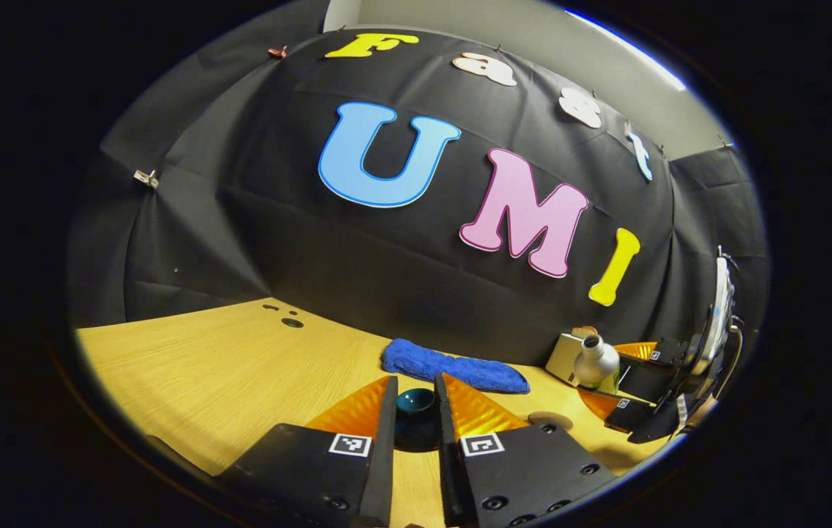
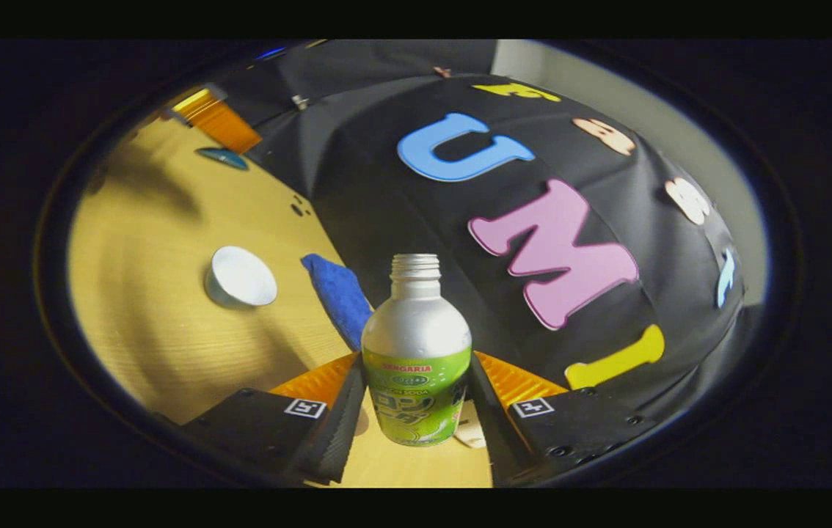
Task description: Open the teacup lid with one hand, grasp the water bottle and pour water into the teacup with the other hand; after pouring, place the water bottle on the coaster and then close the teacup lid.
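Note:
In the left gripper view my left gripper [image 1: 416, 414] is shut on a dark blue teacup lid [image 1: 416, 411], held above the wooden table [image 1: 225, 374]. At the far right of that view the other gripper [image 1: 651, 400] holds the silver water bottle [image 1: 596, 361], tilted, beside the white teacup [image 1: 565, 356]. A round coaster [image 1: 550, 420] lies just in front. In the right gripper view my right gripper [image 2: 416, 411] is shut on the bottle [image 2: 416, 367], which has a green label and no cap. The open white teacup [image 2: 240, 277] stands on the table to its left.
A folded blue cloth [image 1: 453, 365] [image 2: 339, 297] lies along the foot of the black cloth wall, behind the cup. Small round holes [image 1: 287, 319] mark the table's far left part. The left gripper with the lid [image 2: 221, 156] shows at the upper left of the right gripper view.

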